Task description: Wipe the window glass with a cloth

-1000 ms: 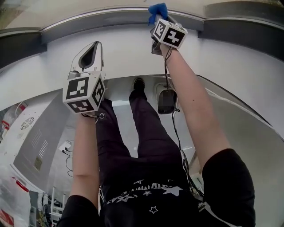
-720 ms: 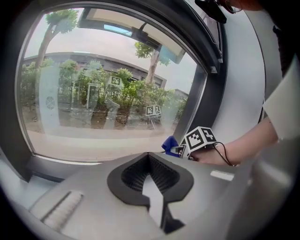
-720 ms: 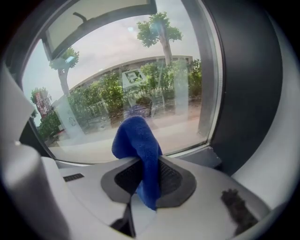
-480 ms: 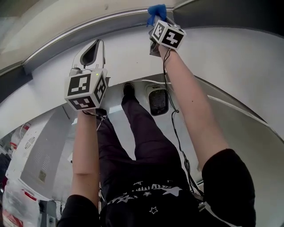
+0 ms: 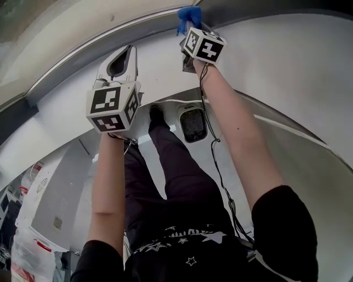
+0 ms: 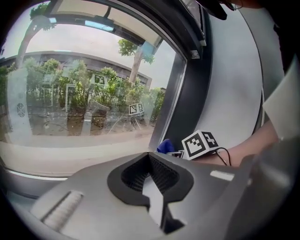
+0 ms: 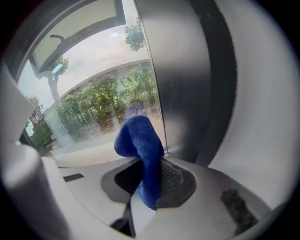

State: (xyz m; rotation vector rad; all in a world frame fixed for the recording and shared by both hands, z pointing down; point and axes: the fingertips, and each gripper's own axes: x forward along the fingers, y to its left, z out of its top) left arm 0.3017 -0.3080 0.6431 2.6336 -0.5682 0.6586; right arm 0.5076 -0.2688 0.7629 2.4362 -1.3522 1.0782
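1. Left gripper (image 5: 127, 50): held up before the white wall (image 5: 287, 66) on a bare forearm (image 5: 107, 182). In its own view the left gripper (image 6: 149, 156) had its jaws drawn together with nothing between them. It was pointed at the lower part of the window glass (image 6: 79, 93).

2. Window glass: clear pane. Trees, shrubs and a low building showed through it, with faint reflections of the marker cubes on its surface.

3. Dark trousers (image 5: 176, 176) and one shoe (image 5: 156, 112): the person's own, seen far below between the two arms. A dark-faced appliance (image 5: 193, 122) stood on the floor just right of the shoe.

4. Cable (image 5: 218, 165): black, ran down along the right forearm (image 5: 237, 132).

5. Right gripper (image 5: 190, 26): raised higher than the left one, near the top edge of the head view. In its own view the right gripper (image 7: 151, 161) had its jaws clamped on the cloth (image 7: 138, 140).

6. Cloth: blue and plush, pinched low down with its free end bulging above the jaw tips. It was at the right edge of the window glass (image 7: 93, 103), just beside the grey window frame (image 7: 178, 79). Whether it touched the pane could not be told. It also showed as a blue tuft (image 5: 190, 14) in the head view and beside the right marker cube (image 6: 200, 144) in the left gripper view.
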